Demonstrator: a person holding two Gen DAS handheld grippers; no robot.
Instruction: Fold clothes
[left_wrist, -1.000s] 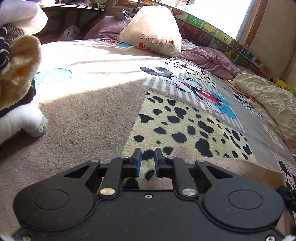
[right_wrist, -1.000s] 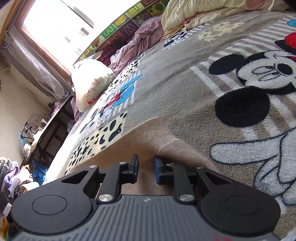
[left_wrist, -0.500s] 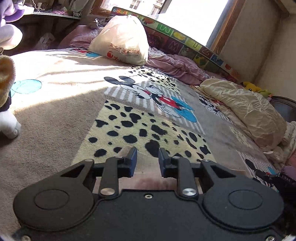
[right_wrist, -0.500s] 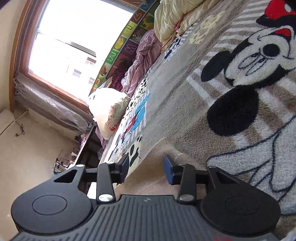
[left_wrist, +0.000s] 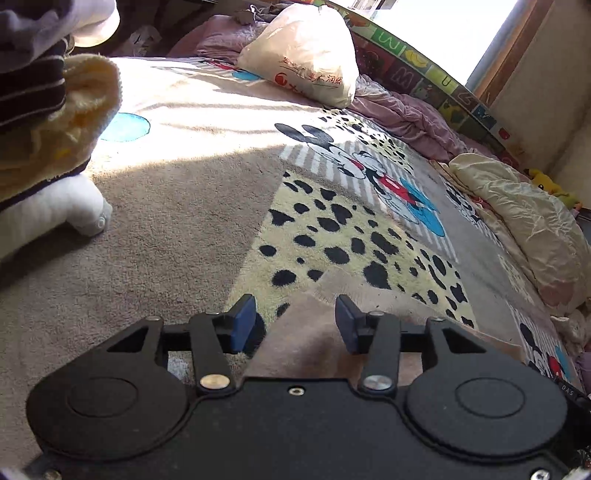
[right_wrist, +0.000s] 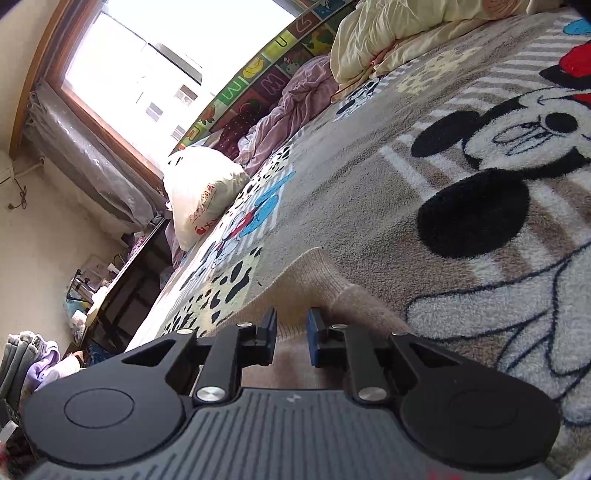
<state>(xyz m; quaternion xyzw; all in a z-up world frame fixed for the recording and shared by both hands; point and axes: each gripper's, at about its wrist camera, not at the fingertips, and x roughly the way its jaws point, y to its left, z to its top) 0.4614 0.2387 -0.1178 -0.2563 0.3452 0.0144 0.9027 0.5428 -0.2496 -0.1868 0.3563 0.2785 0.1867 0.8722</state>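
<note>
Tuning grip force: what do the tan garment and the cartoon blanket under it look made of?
Tan garment: looks like a soft fine knit, matte; ribbed texture shows along its folded edge. Cartoon blanket: seems plush fleece or a similar pile, fuzzy, with loose fibres at the print edges. Exact fibre can't be told for either.

Hard daylight pours through the window (right_wrist: 147, 85), blown out white; a glaring sunlit band crosses the blanket (left_wrist: 207, 110) far ahead of the left tool, shadow nearer; fisheye bends the edges; focus stays sharp
</note>
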